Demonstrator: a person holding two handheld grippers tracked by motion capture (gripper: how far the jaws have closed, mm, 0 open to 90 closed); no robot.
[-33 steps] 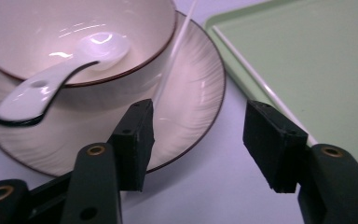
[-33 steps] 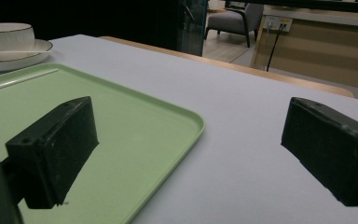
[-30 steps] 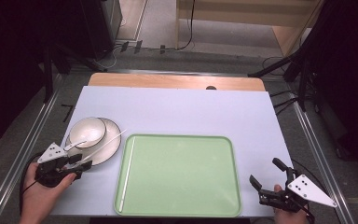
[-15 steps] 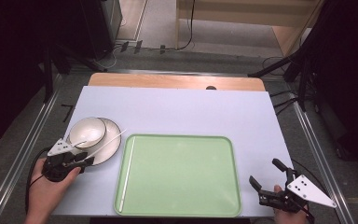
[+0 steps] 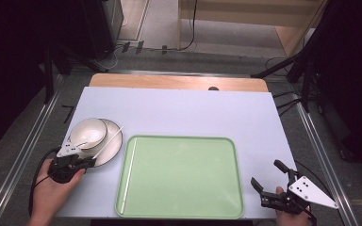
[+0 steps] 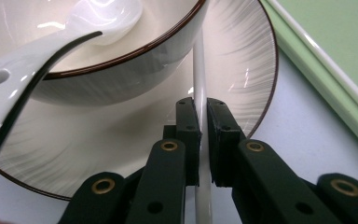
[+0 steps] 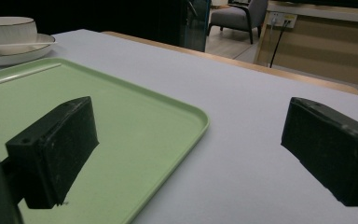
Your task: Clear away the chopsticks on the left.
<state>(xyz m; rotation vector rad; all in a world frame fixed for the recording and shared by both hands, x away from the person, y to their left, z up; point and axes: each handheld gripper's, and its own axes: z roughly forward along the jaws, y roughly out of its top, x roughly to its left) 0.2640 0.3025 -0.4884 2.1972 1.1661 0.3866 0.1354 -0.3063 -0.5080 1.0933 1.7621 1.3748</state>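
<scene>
Table carries a green tray holding one white chopstick, beside a plate with bowl, where the left gripper has just clamped what looks like another chopstick, while the right gripper gapes empty.

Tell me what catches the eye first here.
The big green tray lies at the table's middle, one white chopstick along its left edge. At its left, a bowl with a spoon sits on a plate, where the left gripper pinches a second chopstick.
</scene>
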